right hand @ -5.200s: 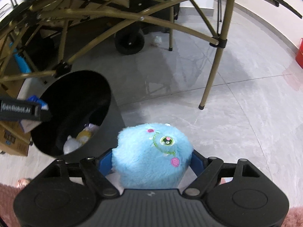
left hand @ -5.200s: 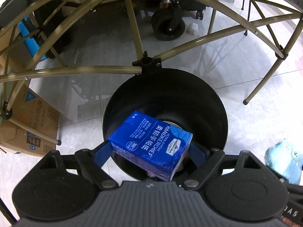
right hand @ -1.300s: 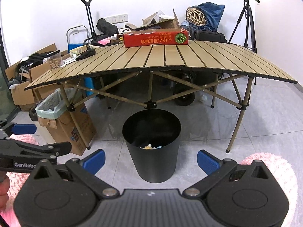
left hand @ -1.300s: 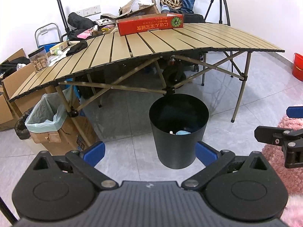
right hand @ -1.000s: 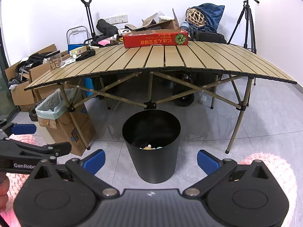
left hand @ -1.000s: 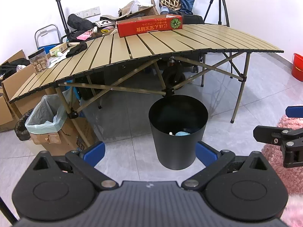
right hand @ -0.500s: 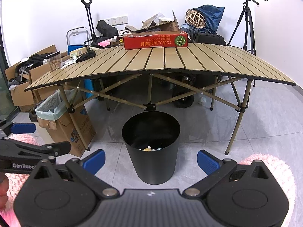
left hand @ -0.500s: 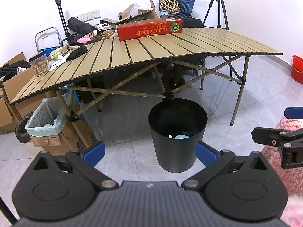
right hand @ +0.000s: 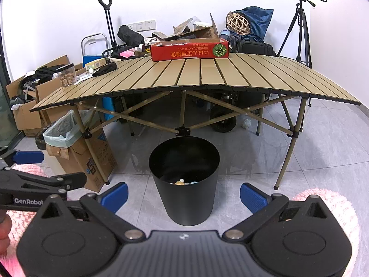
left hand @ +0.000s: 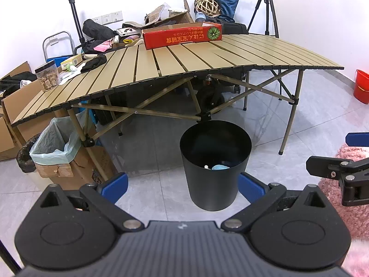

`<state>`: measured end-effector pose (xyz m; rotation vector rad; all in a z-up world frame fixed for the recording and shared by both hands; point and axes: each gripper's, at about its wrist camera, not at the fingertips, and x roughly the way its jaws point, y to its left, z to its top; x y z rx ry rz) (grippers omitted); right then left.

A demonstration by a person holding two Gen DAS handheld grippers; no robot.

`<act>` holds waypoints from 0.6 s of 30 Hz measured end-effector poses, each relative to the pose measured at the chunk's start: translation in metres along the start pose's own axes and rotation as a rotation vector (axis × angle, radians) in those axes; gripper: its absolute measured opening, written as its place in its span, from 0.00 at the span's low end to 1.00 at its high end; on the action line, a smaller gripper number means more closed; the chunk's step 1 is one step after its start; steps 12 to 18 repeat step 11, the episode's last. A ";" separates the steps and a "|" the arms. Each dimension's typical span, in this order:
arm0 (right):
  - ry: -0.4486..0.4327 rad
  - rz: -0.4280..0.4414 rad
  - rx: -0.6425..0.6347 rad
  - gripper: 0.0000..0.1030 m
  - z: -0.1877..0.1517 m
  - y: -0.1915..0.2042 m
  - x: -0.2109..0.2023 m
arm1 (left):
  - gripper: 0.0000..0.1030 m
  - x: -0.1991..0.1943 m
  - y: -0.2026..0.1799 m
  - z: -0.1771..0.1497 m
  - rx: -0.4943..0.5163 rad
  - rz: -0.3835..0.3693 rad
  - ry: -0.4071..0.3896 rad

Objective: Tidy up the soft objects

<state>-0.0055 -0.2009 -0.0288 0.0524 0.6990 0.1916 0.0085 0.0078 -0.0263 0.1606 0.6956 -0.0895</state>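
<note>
A black round bin (left hand: 215, 161) (right hand: 184, 180) stands on the grey floor in front of the folding table. Soft things lie at its bottom: a light blue plush (left hand: 220, 167) and a yellow and white toy (right hand: 180, 182). My left gripper (left hand: 183, 185) is open and empty, held back from the bin. My right gripper (right hand: 183, 195) is open and empty too, also well short of the bin. Each gripper shows at the edge of the other's view: the right gripper (left hand: 339, 164) at far right, the left gripper (right hand: 34, 175) at far left.
A tan slatted folding table (right hand: 207, 78) carries a red box (right hand: 190, 50) and clutter. A lined cardboard box (right hand: 76, 145) stands left of the bin. Pink fluffy rugs (right hand: 322, 198) (left hand: 350, 184) lie near me. A tripod (right hand: 302, 27) and a red bucket (left hand: 362, 88) are at the right.
5.2 s ago the left gripper held a blue tissue pack and the right a blue plush over the bin; both are now open, empty and drawn back. In the last second both views rise slightly.
</note>
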 end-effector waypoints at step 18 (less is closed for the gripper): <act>0.007 0.001 0.002 1.00 0.002 0.001 0.001 | 1.00 0.000 -0.002 -0.001 0.006 -0.004 -0.003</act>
